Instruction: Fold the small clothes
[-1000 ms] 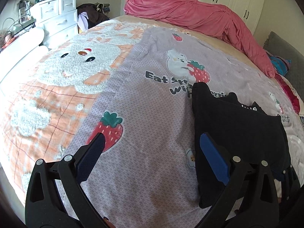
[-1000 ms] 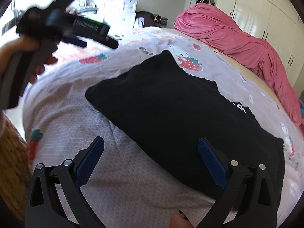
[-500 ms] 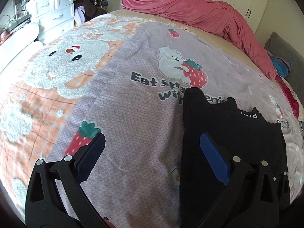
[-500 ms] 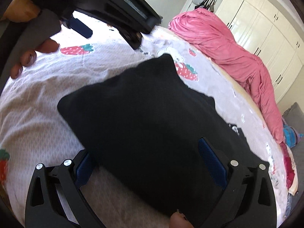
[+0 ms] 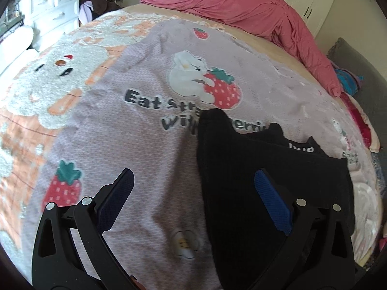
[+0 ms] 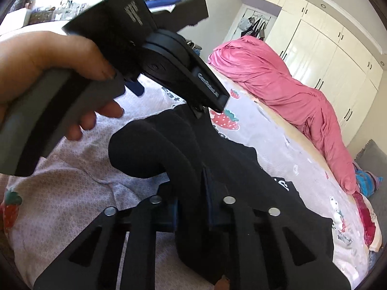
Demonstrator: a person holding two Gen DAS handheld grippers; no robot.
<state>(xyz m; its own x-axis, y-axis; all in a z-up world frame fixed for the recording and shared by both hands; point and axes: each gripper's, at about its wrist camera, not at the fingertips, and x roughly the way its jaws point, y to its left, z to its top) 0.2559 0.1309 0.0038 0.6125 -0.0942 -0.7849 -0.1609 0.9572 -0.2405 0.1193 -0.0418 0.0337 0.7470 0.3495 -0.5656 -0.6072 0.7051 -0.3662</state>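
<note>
Where it gaped before, right hand-held gripper point(image 6: 193, 207) closing on black garment point(image 6: 217, 159), left point(image 5: 193, 193) wide.

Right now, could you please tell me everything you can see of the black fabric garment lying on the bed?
The black fabric garment is a soft, matte, knit-looking piece with small white lettering near its far edge. It lies on the lilac strawberry-print bedspread, covering part of the printed words. The right gripper is closing on its near edge, fabric bunched between the blue pads, raising a rounded fold. The left gripper hovers open above its left edge, not gripping it.
</note>
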